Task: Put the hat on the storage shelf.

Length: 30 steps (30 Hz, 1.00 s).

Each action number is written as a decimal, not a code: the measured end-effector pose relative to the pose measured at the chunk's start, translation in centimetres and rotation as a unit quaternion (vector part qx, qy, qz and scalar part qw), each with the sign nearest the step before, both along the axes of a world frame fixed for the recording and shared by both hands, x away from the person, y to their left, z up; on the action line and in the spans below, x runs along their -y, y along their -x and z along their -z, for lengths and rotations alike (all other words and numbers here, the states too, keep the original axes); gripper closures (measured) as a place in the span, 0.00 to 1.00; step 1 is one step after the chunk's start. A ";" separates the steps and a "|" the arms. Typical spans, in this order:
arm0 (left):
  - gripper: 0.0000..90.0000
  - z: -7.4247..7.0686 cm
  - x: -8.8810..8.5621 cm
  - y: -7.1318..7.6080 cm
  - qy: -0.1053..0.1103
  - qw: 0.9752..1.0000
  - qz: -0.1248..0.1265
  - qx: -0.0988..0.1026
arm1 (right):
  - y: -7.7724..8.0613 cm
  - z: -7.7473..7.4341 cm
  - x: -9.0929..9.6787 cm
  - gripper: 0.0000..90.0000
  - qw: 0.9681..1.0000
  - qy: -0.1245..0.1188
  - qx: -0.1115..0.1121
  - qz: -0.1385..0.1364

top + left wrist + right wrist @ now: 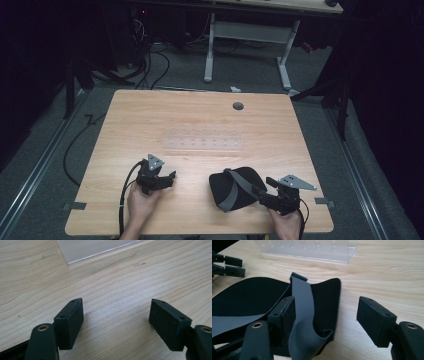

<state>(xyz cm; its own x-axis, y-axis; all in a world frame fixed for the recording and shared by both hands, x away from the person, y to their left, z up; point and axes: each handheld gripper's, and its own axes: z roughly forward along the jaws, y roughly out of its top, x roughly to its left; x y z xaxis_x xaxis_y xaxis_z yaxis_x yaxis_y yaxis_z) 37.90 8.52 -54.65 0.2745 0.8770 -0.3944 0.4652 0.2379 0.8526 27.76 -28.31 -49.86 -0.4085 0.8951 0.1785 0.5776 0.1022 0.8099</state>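
A black padded pouch-like item (235, 187) with a grey strap (232, 192) lies on the wooden table (200, 120) at the front right. My right gripper (267, 187) sits at its right edge, open; in the right gripper view the strap (303, 315) and the black fabric (249, 300) lie against the left pad (287, 315), while the right pad (374, 320) stands apart over bare wood. My left gripper (167, 179) rests at the front left, open over bare table (115, 322) with nothing between its pads.
A clear plastic rack (205, 141) with a row of slots lies flat mid-table; its corner (100, 248) is ahead of the left gripper, and its long side (307, 248) is beyond the black item. A round grommet (238, 106) sits near the far edge.
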 end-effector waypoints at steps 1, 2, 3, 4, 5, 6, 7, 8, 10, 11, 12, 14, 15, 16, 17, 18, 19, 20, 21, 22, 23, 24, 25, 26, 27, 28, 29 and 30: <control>0.31 0.0 0.0 0.0 0.000 1.000 0.000 0.000 | 0.0 0.1 -0.2 0.36 1.000 -0.002 -0.003 -0.002; 0.31 0.0 0.0 0.0 0.000 1.000 0.000 0.000 | -0.1 0.1 -0.3 0.37 1.000 0.001 -0.002 -0.006; 0.31 0.0 0.0 0.0 -0.001 1.000 0.000 0.001 | -0.1 0.2 -0.4 0.37 1.000 0.001 -0.005 -0.009; 0.31 0.0 0.0 0.0 -0.001 1.000 0.000 0.001 | -0.2 0.3 -0.6 0.37 1.000 0.000 -0.007 -0.012; 0.31 0.0 0.0 0.0 -0.001 1.000 0.000 0.001 | -0.2 0.3 -0.7 0.37 1.000 0.000 -0.010 -0.013; 0.31 0.0 0.0 0.0 -0.001 1.000 0.000 0.001 | -0.3 0.4 -0.8 0.38 1.000 0.001 -0.012 -0.017; 0.31 0.0 0.0 0.0 -0.001 1.000 0.000 0.001 | -0.4 0.5 -0.9 0.39 1.000 0.001 -0.013 -0.020; 0.31 0.0 0.0 0.0 -0.001 1.000 0.000 0.001 | -0.5 0.6 -0.9 0.39 1.000 0.001 -0.015 -0.023; 0.31 0.0 0.0 0.0 -0.001 1.000 0.000 0.001 | -0.8 1.0 -1.1 0.41 0.999 -0.001 -0.023 -0.030; 0.31 0.0 0.0 0.0 -0.001 1.000 0.000 0.001 | -0.8 1.0 -1.1 0.41 0.999 -0.001 -0.023 -0.030; 0.31 0.0 0.0 0.0 -0.001 1.000 0.000 0.001 | -0.8 1.1 -1.2 0.42 0.999 -0.002 -0.028 -0.030; 0.31 0.0 0.0 0.0 -0.001 1.000 0.000 0.001 | -1.1 1.6 -1.5 0.45 0.999 0.000 -0.035 -0.035; 0.31 0.0 0.0 0.0 -0.001 1.000 0.000 0.001 | -1.1 1.7 -1.5 0.46 0.999 0.000 -0.038 -0.037; 0.31 0.0 0.0 0.0 -0.001 1.000 0.000 0.001 | -1.2 1.8 -1.6 0.47 0.998 -0.001 -0.039 -0.038; 0.31 0.0 0.0 0.0 -0.001 1.000 0.000 0.001 | -1.3 2.0 -1.6 0.48 0.998 0.002 -0.040 -0.041; 0.31 0.0 0.0 0.0 -0.001 1.000 0.000 0.001 | -1.3 2.1 -1.7 0.50 0.998 0.001 -0.041 -0.043; 0.31 0.0 0.0 0.0 -0.001 1.000 0.000 0.001 | -1.3 2.2 -1.8 0.51 0.998 0.002 -0.044 -0.044; 0.31 0.0 0.0 0.0 -0.001 1.000 0.000 0.001 | -1.3 2.3 -1.8 0.53 0.998 0.004 -0.045 -0.046; 0.31 0.0 0.0 0.0 -0.001 1.000 0.000 0.001 | -1.3 2.3 -1.8 0.53 0.998 0.004 -0.045 -0.046; 0.31 0.0 0.0 0.0 -0.001 1.000 0.000 0.001 | -1.3 2.4 -1.9 0.57 0.998 0.007 -0.043 -0.050; 0.31 0.0 0.0 0.0 -0.001 1.000 0.000 0.001 | -1.2 2.4 -1.9 0.59 0.998 0.005 -0.045 -0.050; 0.31 0.0 0.0 0.0 -0.001 1.000 0.000 0.001 | -1.2 2.4 -1.9 0.61 0.997 0.000 -0.047 -0.053; 0.31 0.0 0.0 0.0 -0.001 1.000 0.000 0.001 | -1.2 2.4 -1.9 0.63 0.997 -0.002 -0.047 -0.056; 0.31 0.0 0.0 0.0 -0.001 1.000 0.000 0.001 | -1.2 2.4 -1.9 0.63 0.997 -0.002 -0.047 -0.056; 0.31 0.0 0.0 0.0 -0.001 1.000 0.000 0.001 | -1.2 2.4 -1.9 0.65 0.997 -0.002 -0.046 -0.060; 0.31 0.0 0.0 0.0 -0.001 1.000 0.000 0.001 | -1.2 2.4 -1.9 0.68 0.997 -0.005 -0.045 -0.063; 0.31 0.0 0.0 0.0 -0.001 1.000 0.000 0.001 | -1.2 2.4 -1.9 0.70 0.997 -0.008 -0.046 -0.065; 0.31 0.0 0.0 0.0 -0.001 1.000 0.000 0.001 | -1.2 2.4 -1.8 0.71 0.997 -0.012 -0.047 -0.067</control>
